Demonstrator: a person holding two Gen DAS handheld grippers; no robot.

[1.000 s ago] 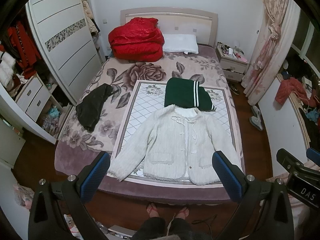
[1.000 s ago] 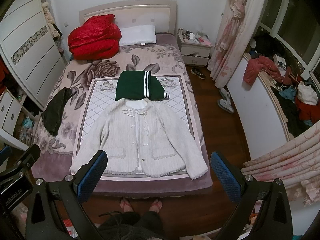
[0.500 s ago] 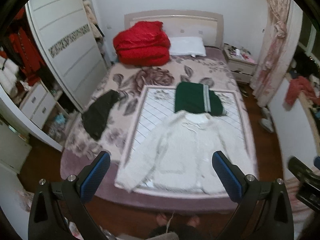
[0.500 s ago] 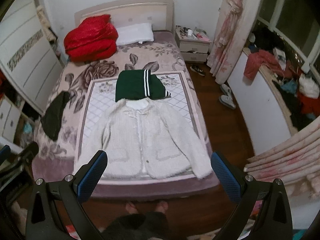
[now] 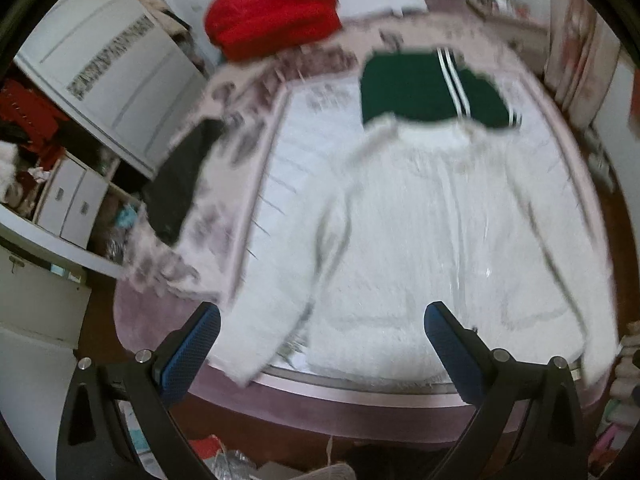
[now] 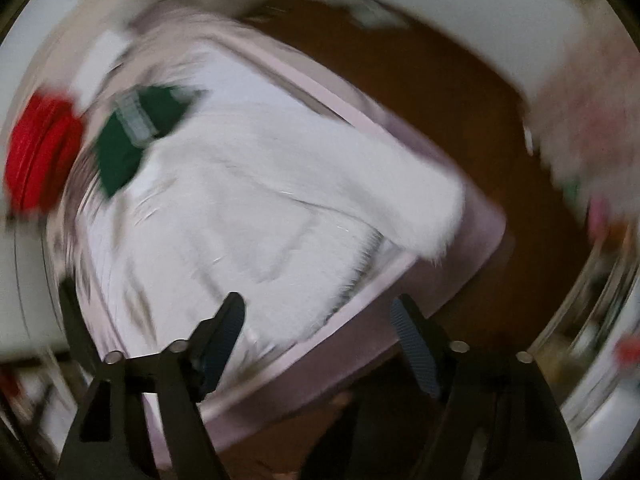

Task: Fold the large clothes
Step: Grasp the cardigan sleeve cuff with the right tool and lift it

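Note:
A white fluffy jacket (image 5: 432, 232) lies spread flat, front up, on the bed, sleeves out to both sides; it also shows in the right wrist view (image 6: 256, 200). My left gripper (image 5: 320, 340) is open and empty above the jacket's hem, near its left sleeve end (image 5: 256, 344). My right gripper (image 6: 316, 332) is open and empty over the bed's near right corner, close to the right sleeve cuff (image 6: 432, 224). Both views are motion-blurred; the right one is tilted.
A folded green garment with white stripes (image 5: 424, 92) lies just beyond the jacket's collar. A red duvet (image 5: 272, 12) sits at the headboard, a black garment (image 5: 180, 184) at the bed's left edge. A white wardrobe and drawers (image 5: 80, 184) stand left. Brown floor (image 6: 460, 92) lies right.
Both grippers have moved down and forward toward the bed, so the jacket looks much larger. The right gripper has swung and tilted toward the right sleeve. Its jaws stand narrower than before.

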